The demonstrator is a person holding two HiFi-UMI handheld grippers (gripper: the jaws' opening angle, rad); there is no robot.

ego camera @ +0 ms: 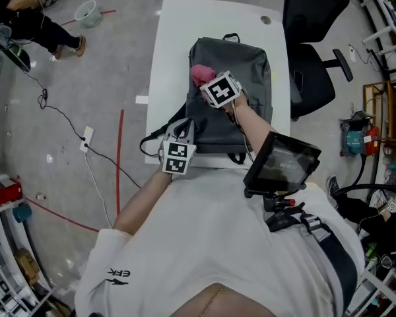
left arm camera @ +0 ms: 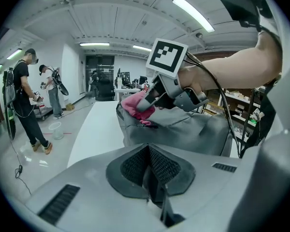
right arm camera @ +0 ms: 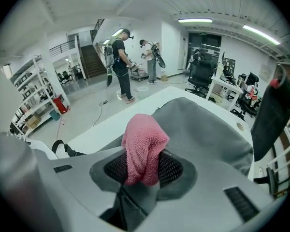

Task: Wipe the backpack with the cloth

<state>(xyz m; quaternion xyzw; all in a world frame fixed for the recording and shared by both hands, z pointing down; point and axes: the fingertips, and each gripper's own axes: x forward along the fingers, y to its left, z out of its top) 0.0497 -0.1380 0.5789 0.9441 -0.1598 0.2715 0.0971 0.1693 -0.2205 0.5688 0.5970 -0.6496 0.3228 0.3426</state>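
Fingers [right arm camera: 173,169] of the right gripper [right arm camera: 141,175] are clamped on a pink cloth [right arm camera: 142,144], which bulges up over the black mesh pads. Left gripper [left arm camera: 149,170]: fingers [left arm camera: 130,166] pressed together in a tight V, nothing clear between them. Head view only: long white table [ego camera: 178,38], smooth, rounded corners. A grey backpack [ego camera: 244,65] lies flat on it, carry handle at the far end, dark straps [ego camera: 155,137] looping off the near-left corner, just beside the left gripper. A black office chair [ego camera: 313,18] stands right of the table, and a pale bucket [ego camera: 87,12] sits on the floor far left. Left gripper view alone gives the side-on look: the right gripper's marker cube is tilted, and the cloth is pressed down on the backpack's left upper face, where the fabric is matte and softly creased. Right gripper view alone shows the cloth's weave, looped terry bunched into a rounded lump, with the backpack's smooth grey panel spreading beyond it. It also shows two standing people [right arm camera: 121,64] on the far floor, too small for detail.
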